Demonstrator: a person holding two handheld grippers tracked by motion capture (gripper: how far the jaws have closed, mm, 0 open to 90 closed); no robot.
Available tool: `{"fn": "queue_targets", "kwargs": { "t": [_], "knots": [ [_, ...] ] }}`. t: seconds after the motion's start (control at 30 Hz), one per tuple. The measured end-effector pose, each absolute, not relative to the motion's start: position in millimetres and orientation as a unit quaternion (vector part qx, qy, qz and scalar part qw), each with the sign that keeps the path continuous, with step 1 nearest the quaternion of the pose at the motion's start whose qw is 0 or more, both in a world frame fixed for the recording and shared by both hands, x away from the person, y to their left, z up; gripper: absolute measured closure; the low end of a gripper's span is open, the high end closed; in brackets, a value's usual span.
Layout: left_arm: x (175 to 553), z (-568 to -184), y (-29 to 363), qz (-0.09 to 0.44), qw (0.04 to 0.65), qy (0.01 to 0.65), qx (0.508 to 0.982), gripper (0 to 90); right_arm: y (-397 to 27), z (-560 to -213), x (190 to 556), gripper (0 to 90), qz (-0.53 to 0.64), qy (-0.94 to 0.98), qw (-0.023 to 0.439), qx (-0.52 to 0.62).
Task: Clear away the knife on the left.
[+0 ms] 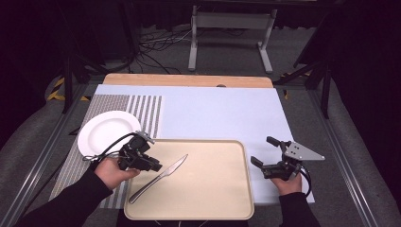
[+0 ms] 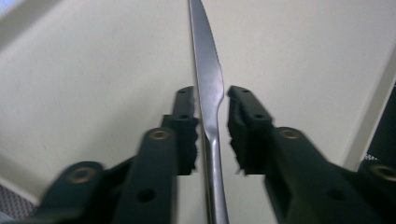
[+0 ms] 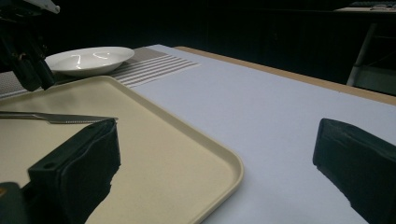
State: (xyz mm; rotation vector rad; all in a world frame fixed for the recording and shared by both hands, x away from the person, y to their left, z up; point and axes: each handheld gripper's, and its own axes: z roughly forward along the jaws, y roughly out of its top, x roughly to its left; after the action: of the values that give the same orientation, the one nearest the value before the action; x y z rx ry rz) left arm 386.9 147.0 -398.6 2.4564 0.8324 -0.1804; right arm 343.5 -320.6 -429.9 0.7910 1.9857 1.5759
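A steel table knife (image 1: pixel 163 176) lies diagonally on a beige tray (image 1: pixel 208 184), blade tip toward the far right. My left gripper (image 1: pixel 158 166) hovers over the knife's middle at the tray's left side. In the left gripper view the knife (image 2: pixel 205 56) runs straight up between the jaws of this gripper (image 2: pixel 211 95). They straddle it with a narrow gap on each side, so the gripper is open. My right gripper (image 1: pixel 261 150) stands wide open over the pale mat, just right of the tray, with nothing between its fingers (image 3: pixel 217 140).
A white plate (image 1: pixel 108 130) rests on a striped placemat (image 1: pixel 146 111) at the left, behind the tray. A pale blue mat (image 1: pixel 217 113) covers the table's middle and right. The table's wooden far edge (image 1: pixel 189 80) lies beyond.
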Motion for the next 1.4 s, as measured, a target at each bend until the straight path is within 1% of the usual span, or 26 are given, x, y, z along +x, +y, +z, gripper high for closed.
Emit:
{"fn": "queue_targets", "kwargs": {
  "t": [0.03,0.07,0.13,0.17,0.23,0.37,0.67,1.1,1.4],
  "knots": [
    [386.9,-398.6,147.0,-0.067,0.268,0.308,0.910,83.3,-320.6,-429.9,343.5,1.4,0.576,0.726,0.241,0.289],
    [388.0,-397.4,143.1,-0.058,0.267,0.303,0.913,83.3,-320.8,-429.9,343.6,1.4,0.575,0.726,0.241,0.290],
    [390.5,-395.2,130.4,-0.043,0.269,0.290,0.918,89.9,-320.6,-429.8,343.5,1.5,0.576,0.726,0.240,0.289],
    [390.5,-395.2,130.4,-0.043,0.269,0.290,0.918,90.0,-320.6,-429.8,343.5,1.5,0.576,0.726,0.240,0.289],
    [393.8,-394.3,115.9,-0.031,0.272,0.272,0.923,90.0,-320.8,-429.7,343.4,1.6,0.576,0.726,0.241,0.288],
    [397.1,-394.7,100.0,-0.024,0.277,0.256,0.926,90.0,-321.6,-429.6,343.2,1.6,0.576,0.726,0.241,0.288],
    [405.9,-407.1,75.5,-0.030,0.272,0.233,0.933,90.0,-322.6,-429.4,342.9,1.6,0.578,0.723,0.243,0.289],
    [411.9,-424.5,60.7,-0.040,0.250,0.213,0.944,90.0,-322.9,-429.6,343.3,1.6,0.578,0.724,0.243,0.288],
    [411.6,-431.0,58.3,-0.026,0.226,0.212,0.950,90.0,-323.0,-429.7,343.2,1.6,0.578,0.724,0.243,0.288]
  ]
}}
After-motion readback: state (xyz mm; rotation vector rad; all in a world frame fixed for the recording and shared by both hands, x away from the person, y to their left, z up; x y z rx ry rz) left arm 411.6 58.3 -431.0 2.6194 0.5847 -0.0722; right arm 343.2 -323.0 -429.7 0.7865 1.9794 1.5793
